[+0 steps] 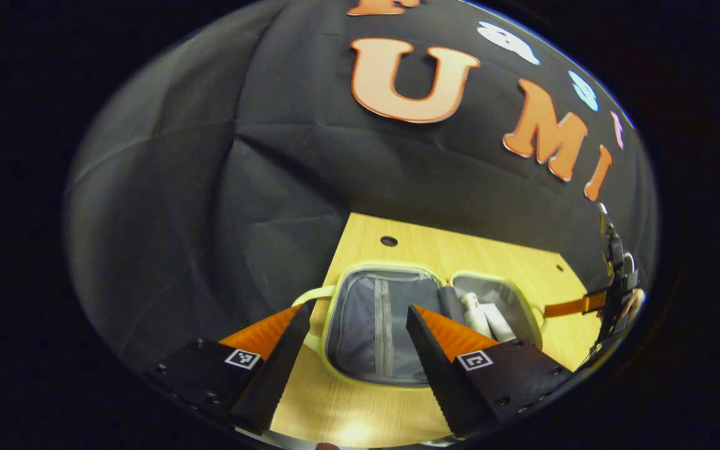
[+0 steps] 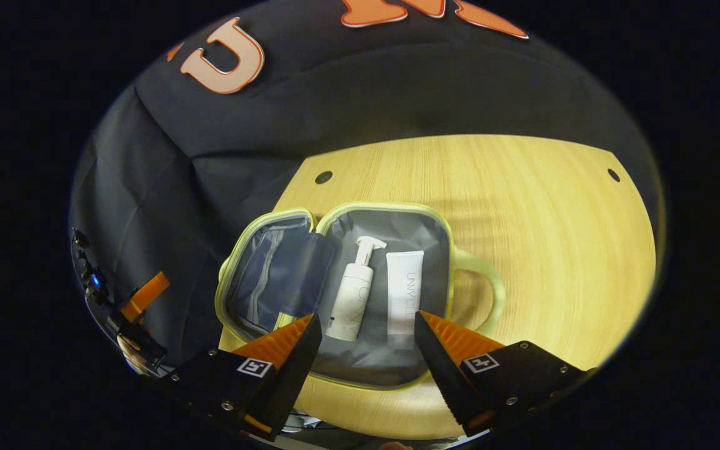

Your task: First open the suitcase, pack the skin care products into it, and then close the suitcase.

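Note:
A small suitcase point(image 2: 385, 205) with pale yellow-green trim and grey lining lies open flat on the wooden table. One half holds a white pump bottle point(image 2: 354, 294) and a white tube point(image 2: 405, 290), lying side by side. The other half has a zipped mesh pocket point(image 2: 266, 278). My right gripper point(image 2: 366, 319) hovers open above the near rim of the half with the products. In the left gripper view the suitcase point(image 1: 385, 265) lies ahead, zipped half nearest, with the bottle point(image 1: 474, 312) and tube point(image 1: 499, 320) beyond. My left gripper point(image 1: 357, 312) is open and holds nothing.
The wooden table point(image 2: 554, 250) has free room to the right of the suitcase handle point(image 2: 488, 294), and small round holes point(image 2: 323, 177) near its back edge. The left gripper point(image 2: 125, 306) appears at the far left, the right gripper point(image 1: 613, 294) at the far right.

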`<state>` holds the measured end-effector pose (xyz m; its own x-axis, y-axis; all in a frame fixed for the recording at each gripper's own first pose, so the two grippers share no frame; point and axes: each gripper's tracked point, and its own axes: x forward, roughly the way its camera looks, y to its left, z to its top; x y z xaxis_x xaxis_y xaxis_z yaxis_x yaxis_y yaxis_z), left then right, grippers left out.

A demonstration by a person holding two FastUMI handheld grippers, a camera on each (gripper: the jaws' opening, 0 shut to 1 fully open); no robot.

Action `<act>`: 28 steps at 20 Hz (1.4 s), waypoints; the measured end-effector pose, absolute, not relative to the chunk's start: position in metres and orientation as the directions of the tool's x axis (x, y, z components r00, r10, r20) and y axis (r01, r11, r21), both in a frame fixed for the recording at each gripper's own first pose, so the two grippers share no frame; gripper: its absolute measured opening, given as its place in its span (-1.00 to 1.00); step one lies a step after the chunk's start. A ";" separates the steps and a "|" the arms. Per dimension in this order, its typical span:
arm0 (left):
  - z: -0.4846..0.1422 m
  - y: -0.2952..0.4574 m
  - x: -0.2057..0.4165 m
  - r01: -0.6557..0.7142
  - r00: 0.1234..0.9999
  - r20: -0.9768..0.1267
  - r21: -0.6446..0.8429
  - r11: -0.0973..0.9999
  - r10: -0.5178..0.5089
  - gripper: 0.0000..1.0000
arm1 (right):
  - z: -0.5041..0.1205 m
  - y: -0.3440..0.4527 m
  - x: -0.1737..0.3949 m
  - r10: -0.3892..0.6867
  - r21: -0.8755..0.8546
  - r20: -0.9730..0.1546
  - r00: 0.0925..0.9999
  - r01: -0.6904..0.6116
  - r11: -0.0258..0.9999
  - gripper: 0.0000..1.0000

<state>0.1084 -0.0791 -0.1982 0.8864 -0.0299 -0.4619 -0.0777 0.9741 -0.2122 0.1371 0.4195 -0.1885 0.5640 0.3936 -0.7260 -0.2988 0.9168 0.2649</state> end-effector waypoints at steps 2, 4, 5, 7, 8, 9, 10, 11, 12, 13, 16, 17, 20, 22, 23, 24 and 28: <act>-0.214 -0.054 0.121 -0.101 0.892 -0.448 -0.325 0.940 -0.059 0.96 | -0.176 0.402 0.135 0.368 0.242 -0.713 0.597 -0.283 0.928 0.91; -0.238 -0.035 0.135 -0.108 0.887 -0.447 -0.442 0.891 -0.114 0.96 | -0.166 0.380 0.134 0.328 0.209 -0.706 0.628 -0.257 0.943 0.91; -0.253 -0.025 0.141 -0.133 0.880 -0.460 -0.485 0.864 -0.123 0.96 | -0.161 0.368 0.134 0.304 0.189 -0.703 0.642 -0.244 0.951 0.90; -0.284 -0.007 0.155 -0.173 0.870 -0.474 -0.553 0.815 -0.137 0.96 | -0.154 0.347 0.134 0.258 0.157 -0.700 0.666 -0.210 0.965 0.91; -0.298 -0.002 0.161 -0.188 0.864 -0.479 -0.588 0.787 -0.152 0.96 | -0.152 0.338 0.134 0.239 0.148 -0.699 0.674 -0.190 0.971 0.90; -0.311 0.002 0.166 -0.197 0.864 -0.475 -0.624 0.756 -0.166 0.96 | -0.149 0.330 0.133 0.222 0.142 -0.697 0.682 -0.172 0.975 0.91; -0.321 0.006 0.168 -0.202 0.865 -0.467 -0.659 0.725 -0.183 0.96 | -0.148 0.322 0.133 0.205 0.135 -0.698 0.686 -0.154 0.979 0.91; -0.334 0.013 0.167 -0.220 0.862 -0.469 -0.686 0.694 -0.191 0.96 | -0.150 0.313 0.131 0.183 0.122 -0.705 0.686 -0.136 0.983 0.91; -0.342 0.016 0.169 -0.235 0.859 -0.471 -0.710 0.664 -0.200 0.96 | -0.152 0.303 0.129 0.151 0.103 -0.713 0.685 -0.112 0.988 0.91; -0.349 0.016 0.175 -0.243 0.857 -0.469 -0.735 0.633 -0.214 0.96 | -0.154 0.297 0.128 0.131 0.092 -0.721 0.680 -0.094 0.991 0.90; -0.360 0.005 0.185 -0.231 0.865 -0.436 -0.787 0.572 -0.251 0.96 | -0.157 0.287 0.123 0.105 0.091 -0.736 0.669 -0.055 0.994 0.92; -0.363 0.000 0.189 -0.219 0.869 -0.424 -0.792 0.571 -0.256 0.94 | -0.157 0.285 0.123 0.097 0.091 -0.739 0.667 -0.044 0.995 0.92; -0.365 -0.003 0.191 -0.209 0.863 -0.438 -0.764 0.611 -0.252 0.25 | -0.160 0.288 0.123 0.102 0.116 -0.744 0.661 -0.024 0.993 0.91; -0.361 -0.001 0.186 -0.229 0.852 -0.473 -0.724 0.651 -0.227 -0.42 | -0.162 0.292 0.122 0.116 0.130 -0.747 0.655 -0.028 0.991 0.91; -0.358 -0.004 0.193 -0.227 0.848 -0.484 -0.702 0.675 -0.218 -0.76 | -0.161 0.292 0.122 0.118 0.127 -0.747 0.654 -0.034 0.991 0.91; -0.354 -0.008 0.194 -0.220 0.847 -0.491 -0.671 0.708 -0.203 -0.77 | -0.161 0.292 0.122 0.120 0.122 -0.745 0.656 -0.042 0.992 0.91; -0.295 -0.019 0.187 -0.147 0.859 -0.488 -0.527 0.837 -0.157 -0.85 | -0.158 0.300 0.130 0.143 0.129 -0.722 0.677 -0.070 0.989 0.92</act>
<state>0.1874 -0.0186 -0.2948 0.8587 -0.1570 -0.4879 -0.1468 0.8368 -0.5275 0.1295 0.2998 -0.1576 0.6765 0.1426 -0.7225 -0.0702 0.9891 0.1294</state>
